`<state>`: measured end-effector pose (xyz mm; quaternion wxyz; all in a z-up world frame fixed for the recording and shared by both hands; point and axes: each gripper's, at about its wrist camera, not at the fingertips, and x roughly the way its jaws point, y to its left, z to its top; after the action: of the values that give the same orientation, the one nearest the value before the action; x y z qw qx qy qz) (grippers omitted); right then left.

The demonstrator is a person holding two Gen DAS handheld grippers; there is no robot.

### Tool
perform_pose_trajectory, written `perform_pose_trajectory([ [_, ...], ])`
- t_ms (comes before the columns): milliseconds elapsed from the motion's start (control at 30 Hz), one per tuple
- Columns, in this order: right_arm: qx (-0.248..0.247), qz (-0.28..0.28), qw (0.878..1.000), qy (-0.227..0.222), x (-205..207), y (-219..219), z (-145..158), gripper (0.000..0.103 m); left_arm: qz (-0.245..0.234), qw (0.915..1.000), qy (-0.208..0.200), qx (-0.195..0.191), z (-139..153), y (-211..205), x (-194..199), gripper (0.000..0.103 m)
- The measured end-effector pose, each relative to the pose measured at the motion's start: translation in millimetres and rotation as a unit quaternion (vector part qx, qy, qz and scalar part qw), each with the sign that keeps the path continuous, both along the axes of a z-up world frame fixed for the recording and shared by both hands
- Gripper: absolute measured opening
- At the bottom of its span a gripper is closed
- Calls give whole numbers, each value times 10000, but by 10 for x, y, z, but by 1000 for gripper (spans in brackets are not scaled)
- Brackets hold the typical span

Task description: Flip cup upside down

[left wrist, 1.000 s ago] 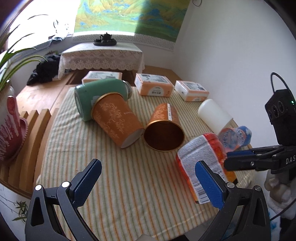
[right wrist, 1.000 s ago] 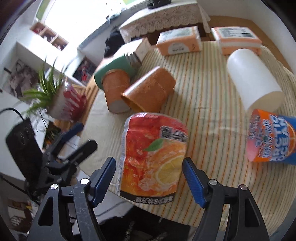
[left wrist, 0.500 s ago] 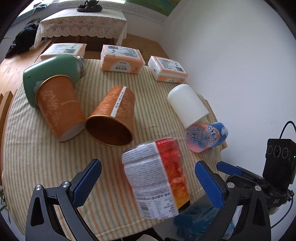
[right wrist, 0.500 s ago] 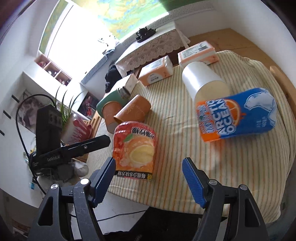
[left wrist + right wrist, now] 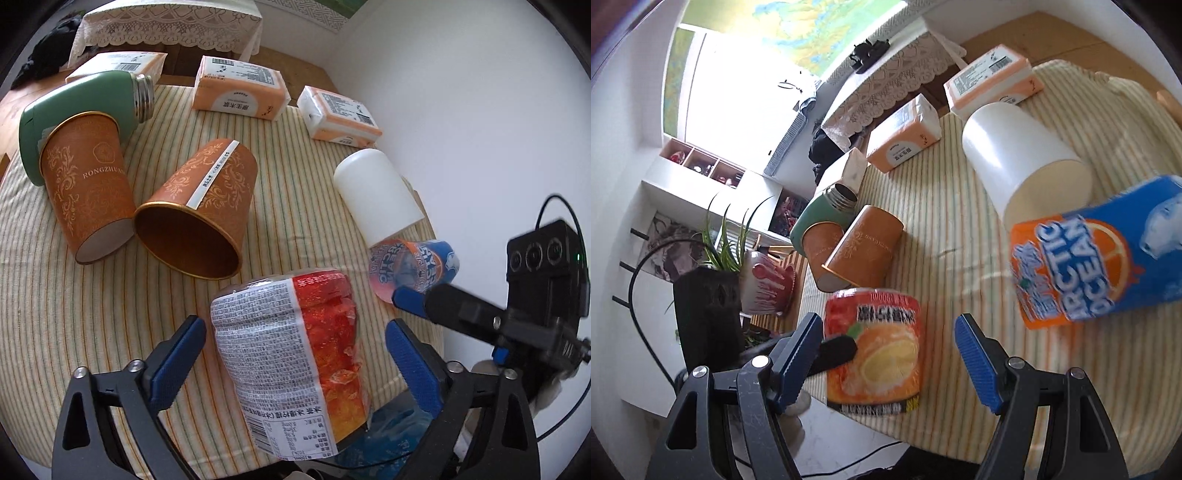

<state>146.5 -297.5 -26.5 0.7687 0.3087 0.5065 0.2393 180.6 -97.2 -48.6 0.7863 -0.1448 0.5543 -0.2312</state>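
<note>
A red-orange labelled cup (image 5: 291, 354) stands at the near edge of the striped table, between the spread fingers of my open left gripper (image 5: 295, 365). It also shows in the right wrist view (image 5: 873, 347), between the spread fingers of my open right gripper (image 5: 890, 362). Neither gripper touches it. Two orange paper cups (image 5: 199, 218) (image 5: 86, 184), a white cup (image 5: 376, 195) and a blue "Arctic Ocean" cup (image 5: 1104, 251) lie on their sides. The right gripper's fingers (image 5: 410, 299) show at right in the left wrist view.
A green flask (image 5: 81, 110) lies on its side behind the orange cups. Three tissue packs (image 5: 240, 88) sit along the far edge. A potted plant (image 5: 764, 284) stands left of the table. The table edge (image 5: 923, 439) is just beneath the grippers.
Both grippers have closed in around the red-orange cup, which now sits between each pair of fingers. The right gripper has swung left, so the blue cup now sits further to its right.
</note>
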Motion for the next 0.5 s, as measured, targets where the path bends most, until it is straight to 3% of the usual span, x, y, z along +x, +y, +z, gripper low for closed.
perform_pose_trajectory([
  [100, -68, -3, 10000, 38, 79, 61, -11, 71, -47, 10000, 55, 15, -50, -12, 3, 87],
  [300, -106, 18, 9999, 85, 60, 82, -31, 71, -53, 9999, -121, -64, -47, 7, -31, 86],
  [500, 69, 13, 9999, 74, -67, 1, -50, 71, -175, 9956, -924, -39, 54, 32, -270, 86],
])
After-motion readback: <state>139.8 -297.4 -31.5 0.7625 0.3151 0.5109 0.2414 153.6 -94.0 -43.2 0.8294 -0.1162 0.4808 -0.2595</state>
